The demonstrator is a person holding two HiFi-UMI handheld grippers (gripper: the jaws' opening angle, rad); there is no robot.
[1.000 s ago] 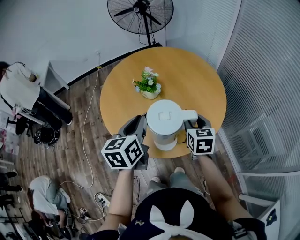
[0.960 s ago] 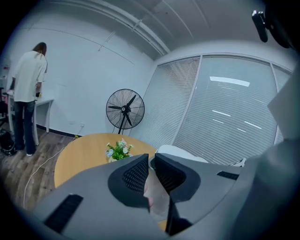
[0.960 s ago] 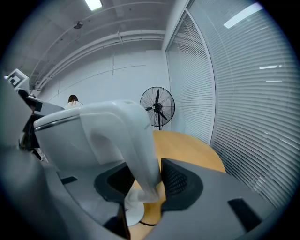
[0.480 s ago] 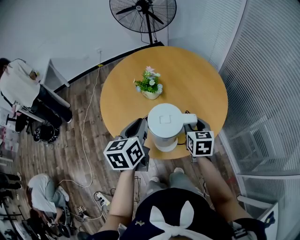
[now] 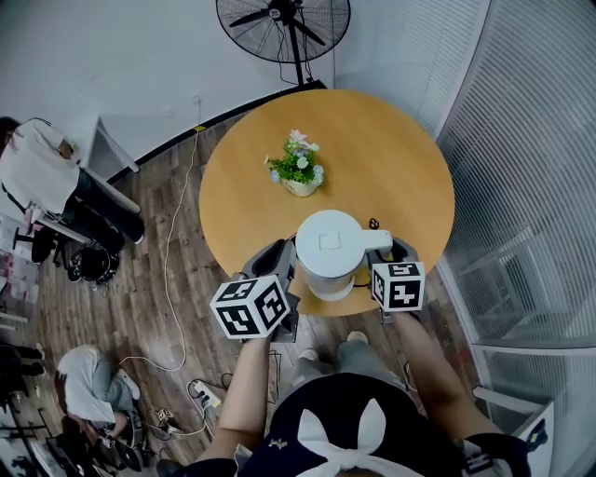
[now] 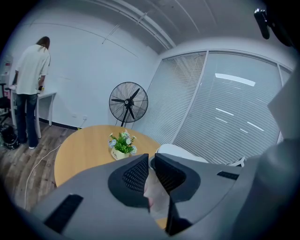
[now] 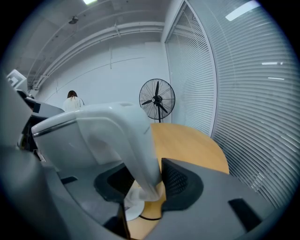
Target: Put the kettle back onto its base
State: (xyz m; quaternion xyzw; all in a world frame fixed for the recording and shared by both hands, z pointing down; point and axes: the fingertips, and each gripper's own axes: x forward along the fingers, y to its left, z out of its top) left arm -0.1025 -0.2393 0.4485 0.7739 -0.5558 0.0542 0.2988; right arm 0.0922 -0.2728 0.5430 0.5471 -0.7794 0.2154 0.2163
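The upright kettle (image 5: 326,244) points its handle (image 7: 136,145) toward the right hand-held gripper (image 7: 147,180), which pinches it; the left hand-held gripper (image 6: 151,166) has its jaws pressed together.

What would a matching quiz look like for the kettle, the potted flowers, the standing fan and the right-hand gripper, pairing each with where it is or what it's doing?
Things:
1. kettle
2. potted flowers
3. fan
4. right gripper

Places or states:
A. stands on the floor beyond the table
B. closed on the kettle's handle
C. stands near the table's middle
D. held at the table's near edge

Pairs: 1-D, 2-C, 3-A, 4-B
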